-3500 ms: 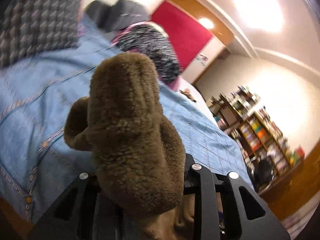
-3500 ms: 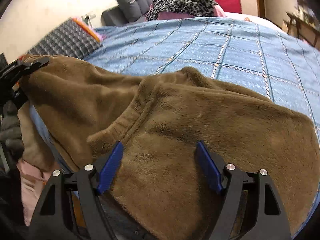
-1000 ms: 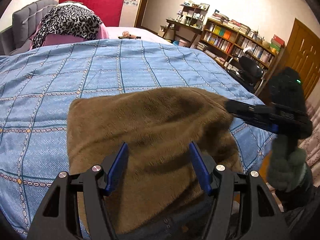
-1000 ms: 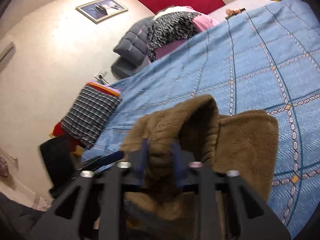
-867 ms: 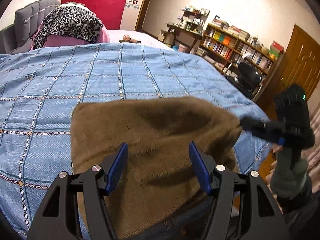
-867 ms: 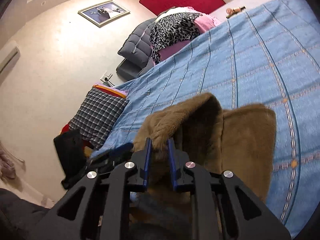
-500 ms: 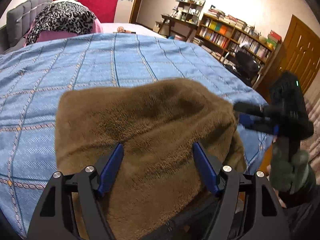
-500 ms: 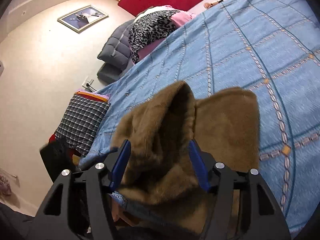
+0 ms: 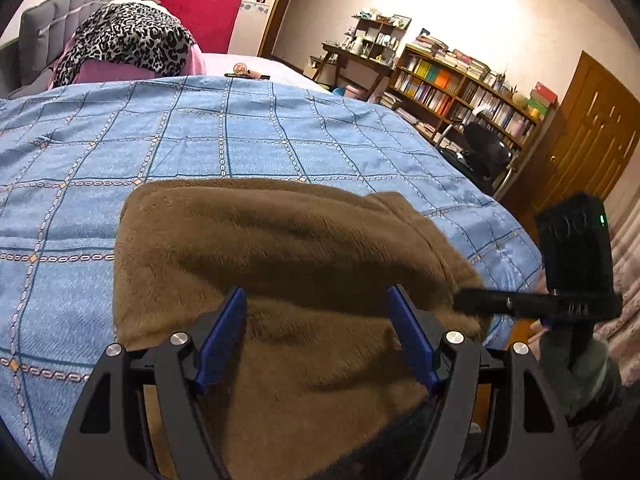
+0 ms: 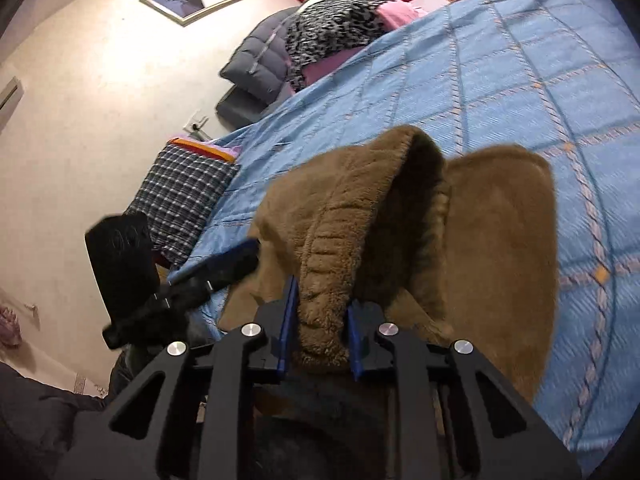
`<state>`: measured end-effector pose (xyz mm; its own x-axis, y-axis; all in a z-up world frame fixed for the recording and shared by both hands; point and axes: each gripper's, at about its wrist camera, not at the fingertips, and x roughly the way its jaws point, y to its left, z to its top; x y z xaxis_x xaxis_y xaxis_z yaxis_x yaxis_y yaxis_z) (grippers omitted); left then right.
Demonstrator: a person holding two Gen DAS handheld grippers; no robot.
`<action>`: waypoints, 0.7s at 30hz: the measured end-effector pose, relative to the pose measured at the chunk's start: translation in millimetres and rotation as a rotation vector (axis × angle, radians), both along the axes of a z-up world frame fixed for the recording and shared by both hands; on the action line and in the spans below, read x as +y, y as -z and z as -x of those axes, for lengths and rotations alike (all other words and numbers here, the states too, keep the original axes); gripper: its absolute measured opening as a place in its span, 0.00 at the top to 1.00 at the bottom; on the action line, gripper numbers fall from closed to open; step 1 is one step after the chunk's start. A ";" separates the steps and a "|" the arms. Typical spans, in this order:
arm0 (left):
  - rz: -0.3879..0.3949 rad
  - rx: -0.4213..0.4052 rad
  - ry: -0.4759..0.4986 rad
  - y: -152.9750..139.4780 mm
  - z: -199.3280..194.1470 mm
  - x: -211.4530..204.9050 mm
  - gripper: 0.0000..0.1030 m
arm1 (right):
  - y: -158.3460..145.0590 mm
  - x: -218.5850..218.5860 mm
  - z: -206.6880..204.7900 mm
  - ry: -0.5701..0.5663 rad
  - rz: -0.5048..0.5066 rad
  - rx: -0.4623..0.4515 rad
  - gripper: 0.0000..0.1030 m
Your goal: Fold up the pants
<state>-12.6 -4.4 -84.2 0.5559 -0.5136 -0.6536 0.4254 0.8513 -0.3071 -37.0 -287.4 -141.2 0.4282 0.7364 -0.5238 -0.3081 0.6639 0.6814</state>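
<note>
My right gripper has just re-clamped the brown fleece pants at the bed's near edge; my left gripper gapes wide, empty, ready to grab.

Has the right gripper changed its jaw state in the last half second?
Yes. The right gripper, open half a second ago, is now shut on a bunched fold of the brown pants, which lie on the blue bedspread.

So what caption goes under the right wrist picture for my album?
The right gripper pinches a lifted fold of the fuzzy brown fleece pants on the blue checked bedspread.
</note>
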 end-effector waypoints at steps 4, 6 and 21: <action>-0.093 0.024 0.051 22.4 5.6 -23.9 0.30 | 8.5 -3.2 -7.0 0.061 0.035 0.023 0.70; -0.174 -0.026 0.078 28.0 18.0 -33.9 0.29 | 7.6 -5.6 -8.8 0.101 0.062 0.014 0.44; -0.141 -0.035 0.068 28.8 26.2 -23.7 0.27 | 35.1 4.5 -43.8 0.080 -0.035 0.106 0.30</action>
